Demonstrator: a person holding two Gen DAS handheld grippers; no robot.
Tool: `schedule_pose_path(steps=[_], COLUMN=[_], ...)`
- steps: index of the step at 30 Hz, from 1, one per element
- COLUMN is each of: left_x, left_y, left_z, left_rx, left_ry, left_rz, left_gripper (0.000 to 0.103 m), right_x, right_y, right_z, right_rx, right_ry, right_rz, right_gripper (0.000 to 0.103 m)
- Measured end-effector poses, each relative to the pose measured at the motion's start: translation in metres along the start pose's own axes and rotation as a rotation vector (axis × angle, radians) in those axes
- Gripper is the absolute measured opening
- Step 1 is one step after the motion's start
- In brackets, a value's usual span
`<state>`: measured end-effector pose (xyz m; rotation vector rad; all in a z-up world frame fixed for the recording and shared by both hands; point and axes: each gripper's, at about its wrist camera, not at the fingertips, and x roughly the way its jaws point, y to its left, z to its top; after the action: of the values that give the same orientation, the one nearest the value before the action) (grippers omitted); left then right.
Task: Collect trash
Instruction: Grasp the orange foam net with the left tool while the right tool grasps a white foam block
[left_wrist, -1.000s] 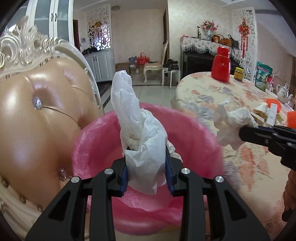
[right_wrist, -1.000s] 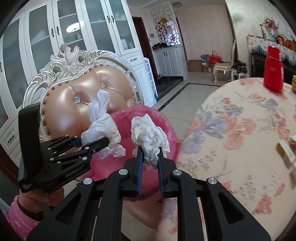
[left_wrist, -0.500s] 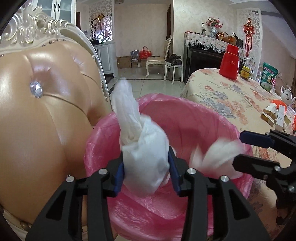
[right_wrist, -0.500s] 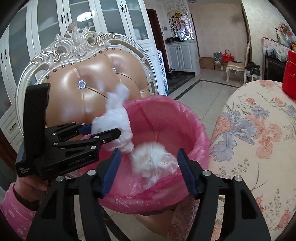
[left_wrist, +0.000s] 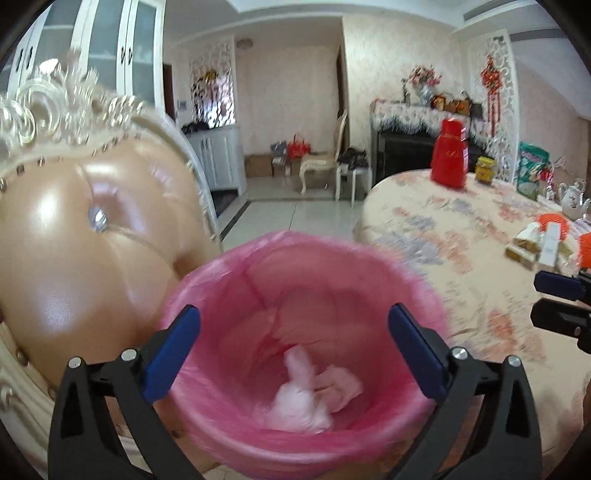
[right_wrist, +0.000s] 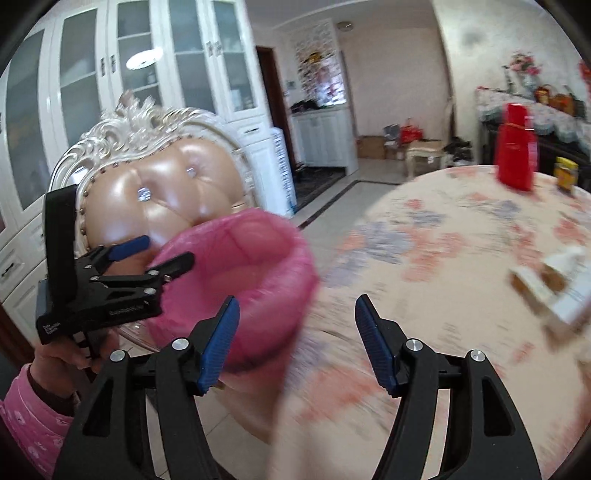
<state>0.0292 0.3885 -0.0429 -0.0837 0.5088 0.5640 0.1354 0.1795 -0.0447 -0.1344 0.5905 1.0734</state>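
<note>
Left wrist view: left gripper (left_wrist: 293, 347) has just spread, crumpled tissues (left_wrist: 310, 395) lying in the pink-lined bin (left_wrist: 369, 258); right gripper (right_wrist: 295, 341), spread and empty, should swing right toward remaining tabletop (right_wrist: 461, 229) litter.

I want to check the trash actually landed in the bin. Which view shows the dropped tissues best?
The left wrist view: it looks down into the pink-lined bin, where the crumpled white tissues lie at the bottom. The right wrist view shows only the bin's rim and outer side; the tissues are hidden there.
</note>
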Motion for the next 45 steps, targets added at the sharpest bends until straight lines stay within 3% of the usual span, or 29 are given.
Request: schedule_pose_path(steps=[7,11,17,23,27,32,42,43,44,45], left_x=[-0.024,-0.023,-0.023,-0.023,-0.018,-0.031,-0.024,-0.022,-0.021,-0.017], left_y=[-0.104,-0.171,-0.249,-0.327,-0.367,-0.414,-0.474,-0.475,-0.475,-0.475], left_z=[-0.004,-0.009,-0.006,-0.002,0.003,0.010,0.012,0.014,0.015,0.017], left_rx=[0.128,0.194,0.189,0.296,0.304,0.374,0.474,0.468,0.461,0.453], left_ry=[-0.065,-0.021,0.036,-0.007,0.006,-0.068,-0.176,-0.186,-0.182,-0.151], left_rz=[-0.209,-0.345,-0.518,-0.562,-0.641,-0.696,-0.594,-0.589,-0.598,-0.614], left_gripper=[0.098,0.098,0.098,0.098,0.098,0.098,0.098,0.083,0.057,0.050], right_x=[-0.075,-0.112,-0.167,-0.218,-0.243,-0.268,-0.284,-0.283,-0.283,-0.283], right_y=[-0.061,-0.096,-0.147,-0.202,-0.229,-0.260,-0.277,-0.277,-0.275,-0.275], right_z=[-0.035,-0.058,-0.085,-0.107,-0.120,-0.139,-0.155,-0.155,-0.155,-0.154], right_rx=[0.102,0.184,0.295,0.429,0.486,0.575,0.661,0.658,0.657,0.656], right_ry=[-0.052,-0.072,-0.123,-0.210,-0.237,-0.280,-0.333,-0.332,-0.332,-0.331], right_rz=[-0.198,-0.292,-0.408,-0.523,-0.599,-0.653,-0.633,-0.632,-0.632,-0.631], right_gripper=[0.067,0.068,0.068,0.068,0.068,0.068,0.068,0.068,0.068,0.068])
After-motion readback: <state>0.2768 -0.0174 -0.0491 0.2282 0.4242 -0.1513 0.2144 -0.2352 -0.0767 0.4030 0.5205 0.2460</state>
